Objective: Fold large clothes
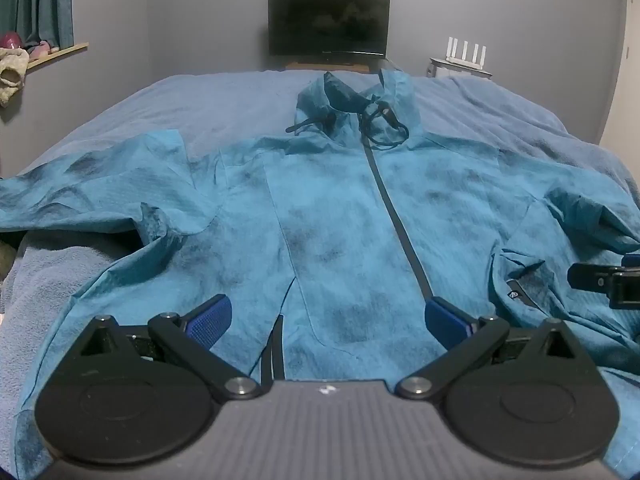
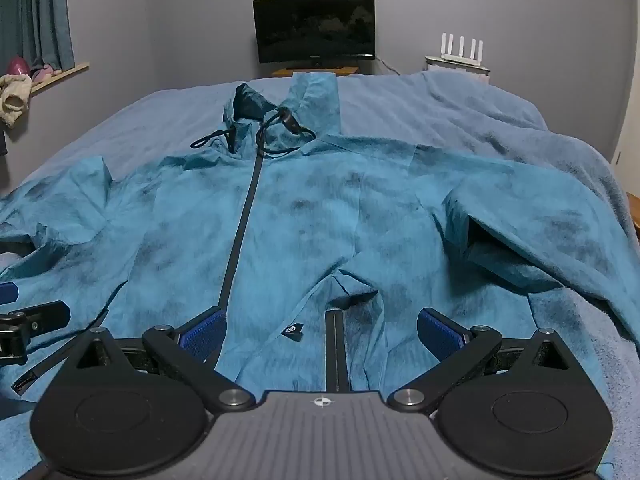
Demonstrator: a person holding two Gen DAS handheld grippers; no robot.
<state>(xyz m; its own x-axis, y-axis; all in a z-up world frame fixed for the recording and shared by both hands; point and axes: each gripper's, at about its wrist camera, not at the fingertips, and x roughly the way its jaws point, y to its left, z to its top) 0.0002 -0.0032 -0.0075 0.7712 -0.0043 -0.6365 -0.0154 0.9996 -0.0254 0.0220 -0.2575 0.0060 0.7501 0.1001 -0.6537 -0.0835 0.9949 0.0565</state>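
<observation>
One small unreadable logo tag [image 2: 292,330] on jacket [image 2: 312,216].

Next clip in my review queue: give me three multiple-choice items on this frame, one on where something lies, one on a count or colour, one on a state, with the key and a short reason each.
1. Where does the hood of the teal jacket lie?
A. At the far end, toward the monitor
B. Beneath the claws
C. Hanging off the left side of the bed

2. How many antennas stand on the white router?
A. Two
B. Five
C. Eight

3. What state are the left claw and the right claw in?
A. Both shut on a sleeve
B. One open, one shut
C. Both open, holding nothing

Key: 1 A, the hood and its drawcords point toward the monitor. 2 B, five white posts show in the right wrist view. 3 C, each pair of blue pads stands wide apart over the hem with no cloth between them.
</observation>
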